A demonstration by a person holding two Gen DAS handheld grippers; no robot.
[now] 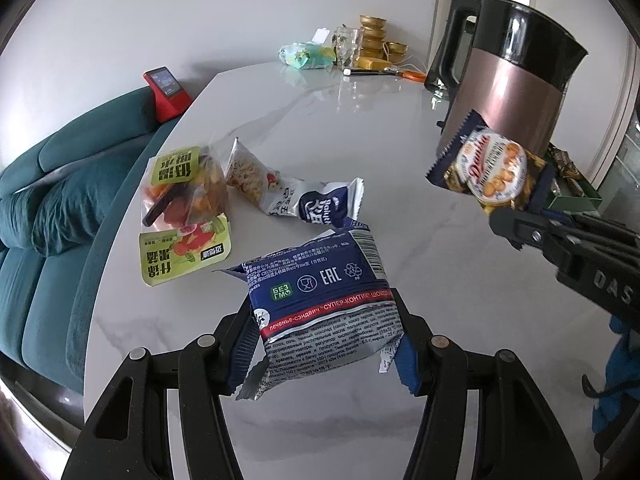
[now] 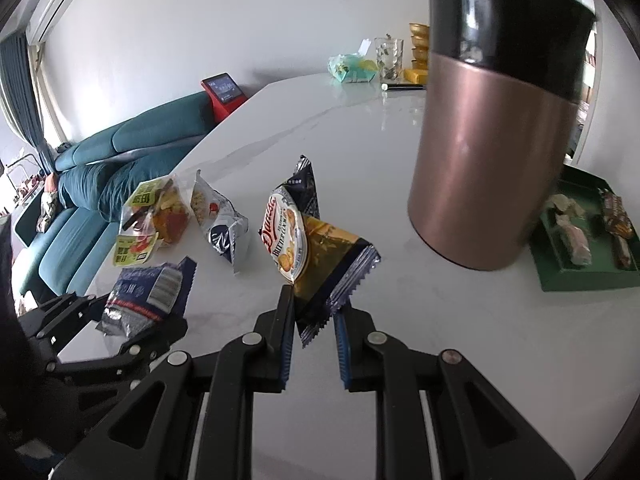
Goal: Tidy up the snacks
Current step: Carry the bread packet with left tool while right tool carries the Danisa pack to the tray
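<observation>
Holding both packs clear of the table [image 1: 360,128], your left gripper [image 1: 324,344] pinches the blue sandwich-cookie pack [image 1: 320,304] while the right gripper [image 2: 314,312] clamps the butter-cookie pack's [image 2: 304,236] edge, presumably bound for the green tray [image 2: 576,280] behind the kettle [image 2: 492,140].

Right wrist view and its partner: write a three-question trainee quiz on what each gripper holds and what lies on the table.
1. True or false: the left gripper is shut on the blue packet.
2. What does the right gripper hold? A) butter cookie packet B) glass C) kettle
3. How many snack bags lie loose on the table, left of the kettle?

Key: 1 true; 2 A; 3 two, the green-labelled bag and the white-blue bag.
</observation>
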